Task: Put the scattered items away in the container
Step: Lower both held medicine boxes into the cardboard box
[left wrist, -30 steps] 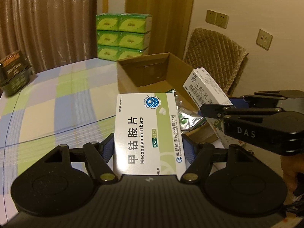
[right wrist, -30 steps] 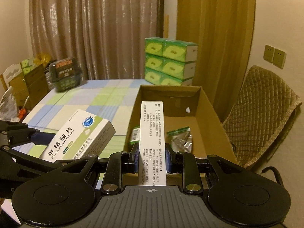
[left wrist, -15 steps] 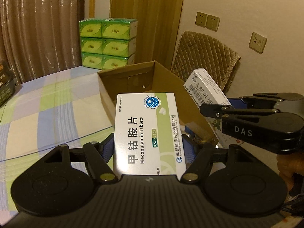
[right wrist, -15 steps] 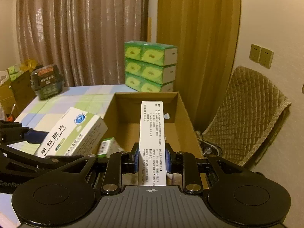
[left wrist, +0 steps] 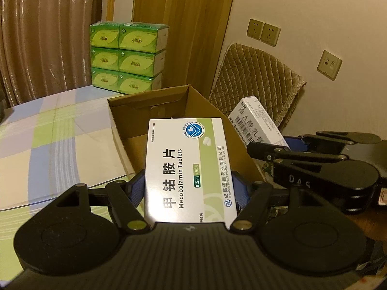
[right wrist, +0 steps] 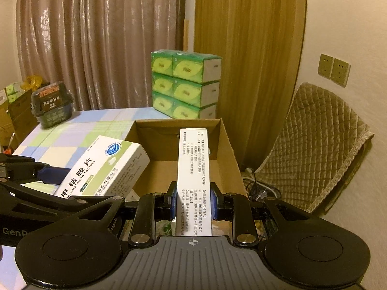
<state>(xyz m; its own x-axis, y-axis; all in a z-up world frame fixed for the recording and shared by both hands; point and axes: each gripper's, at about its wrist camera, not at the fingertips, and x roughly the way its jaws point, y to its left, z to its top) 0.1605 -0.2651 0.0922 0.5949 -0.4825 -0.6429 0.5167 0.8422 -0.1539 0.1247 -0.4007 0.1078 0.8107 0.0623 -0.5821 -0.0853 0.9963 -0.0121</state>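
Left gripper [left wrist: 191, 188]: jaws set moderately wide, blue pads pressed on both long sides of a Mecobalamin Tablets box [left wrist: 189, 166], white and green, label face up. In the right wrist view the same box [right wrist: 104, 166] hangs over the near left edge of the cardboard box [right wrist: 227, 149], its far end poking past the cardboard wall.

Right gripper [right wrist: 192, 203]: jaws narrow, clamped on the slim sides of a long white medicine carton [right wrist: 192, 176] (printed face up, black text, too small to read). The carton reaches forward over the open cardboard box. From the left wrist view this carton [left wrist: 256, 125] shows a barcode and sits tilted just beyond the cardboard box's right wall [left wrist: 200, 101], with the right gripper [left wrist: 273, 149] seen side-on.

Cardboard box: open top, flaps up, standing at the right edge of the table [left wrist: 48, 133]. Something pale and something green show low in the box behind the right gripper's fingers; cannot tell what.

Table: checked cloth in blue, green and cream. A dark container [right wrist: 52, 107] sits at the far left corner. Stacked green tissue packs [right wrist: 186, 84] stand at the far edge (three layers).

Room: brown curtains [right wrist: 96, 43], wall sockets [left wrist: 263, 32], a quilted chair [right wrist: 314, 140] just right of the table.
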